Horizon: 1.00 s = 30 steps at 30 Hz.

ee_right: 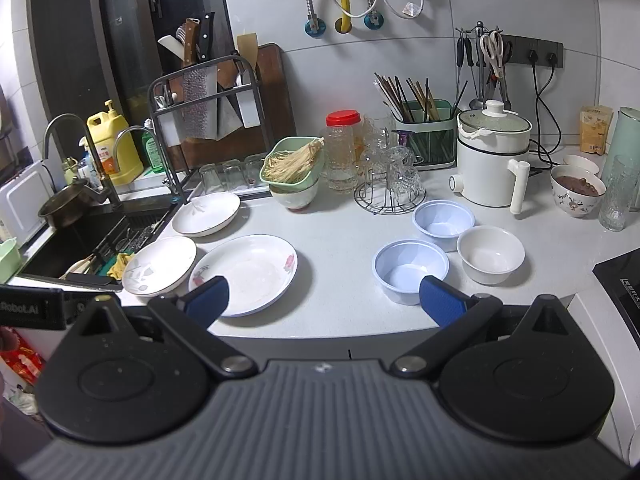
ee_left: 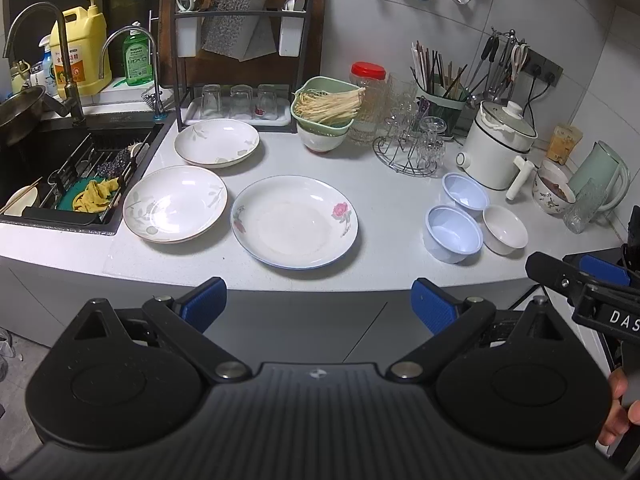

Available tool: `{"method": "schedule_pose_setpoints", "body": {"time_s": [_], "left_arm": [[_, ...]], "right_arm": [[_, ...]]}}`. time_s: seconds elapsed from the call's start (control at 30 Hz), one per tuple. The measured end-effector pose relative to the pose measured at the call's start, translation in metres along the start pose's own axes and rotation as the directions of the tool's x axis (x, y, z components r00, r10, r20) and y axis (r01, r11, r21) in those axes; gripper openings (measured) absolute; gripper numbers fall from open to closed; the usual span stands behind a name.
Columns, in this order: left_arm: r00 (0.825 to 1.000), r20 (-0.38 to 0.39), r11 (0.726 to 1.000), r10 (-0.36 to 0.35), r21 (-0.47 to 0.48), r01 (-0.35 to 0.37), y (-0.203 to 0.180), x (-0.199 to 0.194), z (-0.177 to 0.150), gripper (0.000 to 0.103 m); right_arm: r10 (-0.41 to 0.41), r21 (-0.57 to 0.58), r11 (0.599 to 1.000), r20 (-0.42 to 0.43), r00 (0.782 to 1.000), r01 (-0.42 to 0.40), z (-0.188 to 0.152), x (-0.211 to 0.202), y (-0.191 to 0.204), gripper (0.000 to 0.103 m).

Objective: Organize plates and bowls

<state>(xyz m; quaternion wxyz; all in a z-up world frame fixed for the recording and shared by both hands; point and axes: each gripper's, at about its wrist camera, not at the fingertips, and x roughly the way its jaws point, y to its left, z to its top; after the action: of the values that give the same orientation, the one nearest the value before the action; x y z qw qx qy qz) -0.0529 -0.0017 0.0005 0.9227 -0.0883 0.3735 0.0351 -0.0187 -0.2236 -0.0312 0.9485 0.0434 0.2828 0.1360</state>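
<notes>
Nothing is gathered yet: both grippers, left gripper (ee_left: pixel 318 300) and right gripper (ee_right: pixel 322 298), hang with jaws released short of the counter (ee_left: pixel 392 196); stacking the plates likely starts by reaching the rose plate (ee_left: pixel 294 226).

Bare counter (ee_left: pixel 392 208) between plates, bowls

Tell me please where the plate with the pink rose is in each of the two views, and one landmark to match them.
Left wrist view: the rose plate lies at centre, just beyond the open left claw.
Right wrist view: the rose plate lies left of centre, partly behind one finger of the open right claw.
Shared landmark: the white electric pot behind the bowls.
</notes>
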Motion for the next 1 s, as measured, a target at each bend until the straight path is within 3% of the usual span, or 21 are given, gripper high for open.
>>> {"method": "schedule_pose_setpoints", "body": {"time_s": [0.7, 0.83, 1.0], "left_arm": [[0.999, -0.037, 0.999, 0.027, -0.02, -0.028, 0.005, 0.009, 0.003, 0.1], [0.998, -0.043, 0.997, 0.053, -0.051, -0.056, 0.016, 0.01, 0.007, 0.1], [0.996, -0.082, 0.999, 0.044, -0.008, -0.045, 0.026, 0.028, 0.019, 0.1]], "right_arm": [[0.01, -0.02, 1.0, -0.018, 1.0, -0.01, 0.002, 0.011, -0.001, 0.103], [0.034, -0.006, 0.999, -0.022, 0.999, -0.034, 0.0, 0.018, 0.0, 0.103], [0.068, -0.038, 0.997, -0.043, 0.997, -0.07, -0.005, 0.03, 0.01, 0.103]]}}
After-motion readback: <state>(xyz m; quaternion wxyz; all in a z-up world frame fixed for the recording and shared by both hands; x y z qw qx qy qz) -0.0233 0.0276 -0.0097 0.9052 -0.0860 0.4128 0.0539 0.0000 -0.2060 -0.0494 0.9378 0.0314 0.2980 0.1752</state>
